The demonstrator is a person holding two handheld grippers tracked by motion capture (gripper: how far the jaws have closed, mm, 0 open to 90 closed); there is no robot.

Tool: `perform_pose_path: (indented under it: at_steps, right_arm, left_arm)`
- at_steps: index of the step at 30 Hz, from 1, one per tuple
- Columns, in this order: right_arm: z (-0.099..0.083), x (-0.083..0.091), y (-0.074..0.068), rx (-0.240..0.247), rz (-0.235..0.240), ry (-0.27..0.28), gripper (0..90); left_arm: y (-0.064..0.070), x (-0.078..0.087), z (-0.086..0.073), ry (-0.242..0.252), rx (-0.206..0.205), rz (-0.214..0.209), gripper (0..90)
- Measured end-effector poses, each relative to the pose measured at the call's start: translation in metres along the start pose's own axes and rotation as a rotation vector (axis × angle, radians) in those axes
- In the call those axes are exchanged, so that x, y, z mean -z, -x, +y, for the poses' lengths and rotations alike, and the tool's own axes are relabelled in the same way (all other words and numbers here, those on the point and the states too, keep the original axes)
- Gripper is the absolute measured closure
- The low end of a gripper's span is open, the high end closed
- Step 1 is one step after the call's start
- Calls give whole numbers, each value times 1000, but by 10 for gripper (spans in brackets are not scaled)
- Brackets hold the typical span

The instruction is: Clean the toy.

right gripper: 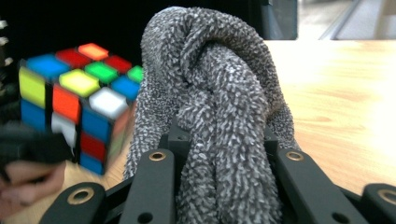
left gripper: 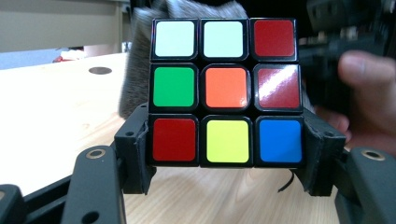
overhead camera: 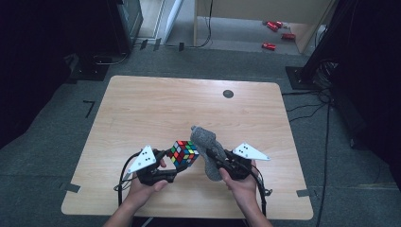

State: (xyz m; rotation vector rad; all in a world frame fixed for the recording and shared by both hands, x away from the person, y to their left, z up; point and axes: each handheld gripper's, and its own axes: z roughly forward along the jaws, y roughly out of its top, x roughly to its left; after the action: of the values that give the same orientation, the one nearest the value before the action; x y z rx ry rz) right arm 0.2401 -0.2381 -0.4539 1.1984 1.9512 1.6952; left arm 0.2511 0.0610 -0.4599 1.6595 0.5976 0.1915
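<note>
Above the table's near edge, my left gripper (overhead camera: 166,163) clamps the puzzle cube (overhead camera: 183,153) by its bottom row; my right gripper (overhead camera: 213,155) pinches a bunched grey cloth (overhead camera: 206,142) just beside it.

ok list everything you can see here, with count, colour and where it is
puzzle cube: 1, multicoloured stickers on black, held above the table's near middle in the left gripper's jaws
cloth: 1, grey, bunched, clamped in the right gripper's jaws, beside the cube
table: 1, light wood, centre of the high view
round cap: 1, dark, set in the tabletop near its far edge
red items: several, on the floor beyond the table, too small to tell what they are
tape marks: a few, grey, on the floor by the table's near corners
left gripper: 1, black with grey plate, in the person's left hand
right gripper: 1, black with grey plate, in the right hand
</note>
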Motion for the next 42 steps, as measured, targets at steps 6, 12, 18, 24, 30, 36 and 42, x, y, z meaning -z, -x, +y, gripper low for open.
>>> perform_pose_path:
  at_steps: [6, 12, 18, 24, 30, 36, 42]
  right_arm:
    - [-14, -18, -21, 217, 158, 7, 710]
    - [-29, -33, -39, 330, 233, -144, 708]
    - [-12, -20, -29, 304, 109, -27, 706]
    - [-23, -27, -43, 399, 117, -65, 696]
    - [-27, -34, -40, 415, 109, -142, 691]
    - [-24, -25, 5, 247, -89, -139, 673]
    - [-34, -29, 25, 209, -159, -227, 495]
  left_arm:
    - [-6, 5, 3, 29, 56, -19, 349]
    - [-8, 6, 4, 35, 70, -23, 349]
    - [-7, 3, 3, 22, 68, -28, 349]
    - [-7, 3, 4, 41, 104, -46, 349]
    - [-12, 7, 4, 47, 126, -16, 349]
    - [-15, 6, 2, 26, 119, 7, 349]
    - [-17, 3, 1, -7, 127, 55, 349]
